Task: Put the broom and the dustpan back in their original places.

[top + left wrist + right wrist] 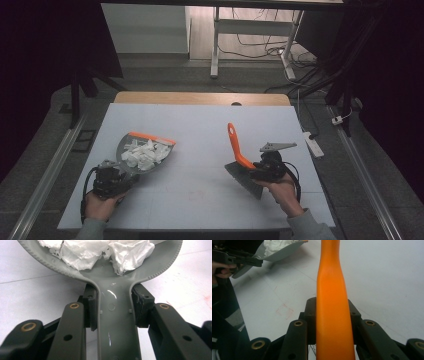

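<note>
while you hold a tool in each hand, both sets of jaws are clenched on handles. your left gripper, at the near left of the worktop, grasps the grey dustpan by its narrow handle; the left gripper view shows the pads pressed against both sides of that handle just below where it widens into the pan. gripping so close to the pan probably gives you firm control over its tilt, which matters because the pan is loaded: a heap of white crumpled paper scraps sits inside it, back from the orange front lip. from the high view the pan seems to be tipped with its lip up and away from you, a sensible way to keep the scraps from sliding out, though i cannot tell whether its underside touches the worktop.

your right gripper, at the near right, is closed on the orange handle of the brush, and the right gripper view shows that handle running straight up between the jaws. the handle points up and toward the far left while the dark bristle head angles down toward the near edge, near or touching the surface. brush and dustpan are well apart, with bare worktop between them. no loose scraps are visible on the surface, so the sweeping looks finished, and the load seems ready to carry away.
</note>
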Demonstrator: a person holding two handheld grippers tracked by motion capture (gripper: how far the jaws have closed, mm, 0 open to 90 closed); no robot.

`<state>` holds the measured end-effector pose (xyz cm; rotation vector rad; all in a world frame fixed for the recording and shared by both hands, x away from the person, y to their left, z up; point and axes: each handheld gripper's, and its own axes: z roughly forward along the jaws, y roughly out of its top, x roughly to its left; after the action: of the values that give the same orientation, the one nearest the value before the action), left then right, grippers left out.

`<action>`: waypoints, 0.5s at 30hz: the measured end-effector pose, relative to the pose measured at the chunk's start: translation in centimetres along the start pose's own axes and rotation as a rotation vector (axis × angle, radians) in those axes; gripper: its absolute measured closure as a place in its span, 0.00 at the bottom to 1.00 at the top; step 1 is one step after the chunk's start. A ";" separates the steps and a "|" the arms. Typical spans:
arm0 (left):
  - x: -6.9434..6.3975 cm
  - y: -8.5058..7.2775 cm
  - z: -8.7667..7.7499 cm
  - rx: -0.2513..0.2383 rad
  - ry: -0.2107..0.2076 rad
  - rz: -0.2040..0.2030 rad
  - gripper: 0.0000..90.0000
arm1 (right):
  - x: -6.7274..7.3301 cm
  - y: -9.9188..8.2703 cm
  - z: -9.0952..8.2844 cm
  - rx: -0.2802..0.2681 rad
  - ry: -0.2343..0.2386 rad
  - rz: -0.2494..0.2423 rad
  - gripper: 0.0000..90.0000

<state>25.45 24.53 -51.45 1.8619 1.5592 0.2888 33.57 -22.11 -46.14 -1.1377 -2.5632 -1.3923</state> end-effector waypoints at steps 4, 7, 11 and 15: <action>-0.1 0.3 0.7 0.007 0.020 -0.015 0.69 | -0.8 -0.3 0.3 0.027 -0.004 0.037 0.79; -0.1 0.6 1.1 0.007 0.036 -0.033 0.69 | -1.5 -0.7 0.8 0.054 -0.015 0.060 0.79; -0.1 0.7 1.7 0.012 0.044 -0.051 0.69 | -2.0 -1.0 1.3 0.080 -0.016 0.078 0.78; 0.0 0.9 2.1 0.014 0.049 -0.061 0.69 | -2.3 -1.2 1.6 0.089 -0.020 0.086 0.78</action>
<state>27.34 23.71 -52.45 1.8266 1.6522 0.2979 35.07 -22.69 -48.75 -1.2376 -2.5285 -1.2418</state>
